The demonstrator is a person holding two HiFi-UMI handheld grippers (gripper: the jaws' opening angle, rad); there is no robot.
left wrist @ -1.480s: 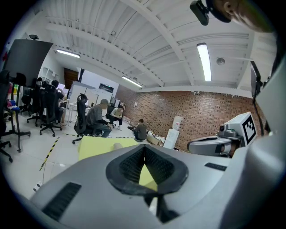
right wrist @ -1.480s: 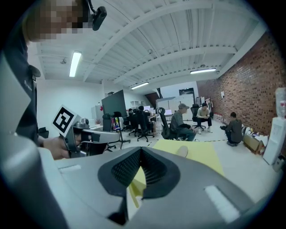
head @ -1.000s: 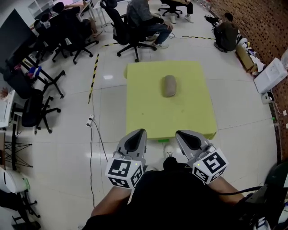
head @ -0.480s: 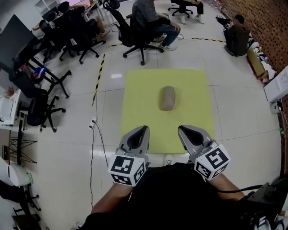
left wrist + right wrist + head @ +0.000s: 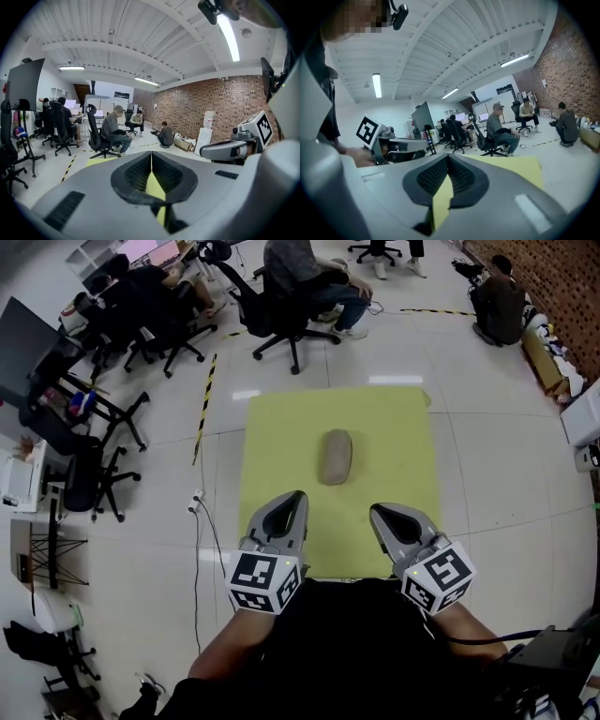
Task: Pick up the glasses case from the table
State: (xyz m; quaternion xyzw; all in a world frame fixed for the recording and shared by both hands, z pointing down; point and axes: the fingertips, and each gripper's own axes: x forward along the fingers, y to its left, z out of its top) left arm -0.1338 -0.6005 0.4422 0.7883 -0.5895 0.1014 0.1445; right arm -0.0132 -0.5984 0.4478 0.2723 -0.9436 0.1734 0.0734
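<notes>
A grey-brown oval glasses case [image 5: 335,457] lies near the middle of the yellow-green table [image 5: 272,437] in the head view. My left gripper [image 5: 292,498] hangs over the table's near edge, short of the case and to its left, jaws shut with nothing between them. My right gripper [image 5: 379,512] is level with it on the right, also shut and empty. The left gripper view shows only a yellow sliver of the table [image 5: 154,185] between the closed jaws [image 5: 151,154]. In the right gripper view the table [image 5: 520,166] appears past the closed jaws [image 5: 448,158]; the case is hidden in both.
Office chairs [image 5: 272,320] with seated people stand beyond the table's far edge. More black chairs [image 5: 89,465] and a cable [image 5: 202,531] lie to the left. A brick wall [image 5: 562,277] and a white box [image 5: 581,413] are on the right. Pale tiled floor surrounds the table.
Both grippers have moved forward from short of the table to over its near edge. The case now lies closer to them. Both stay shut.
</notes>
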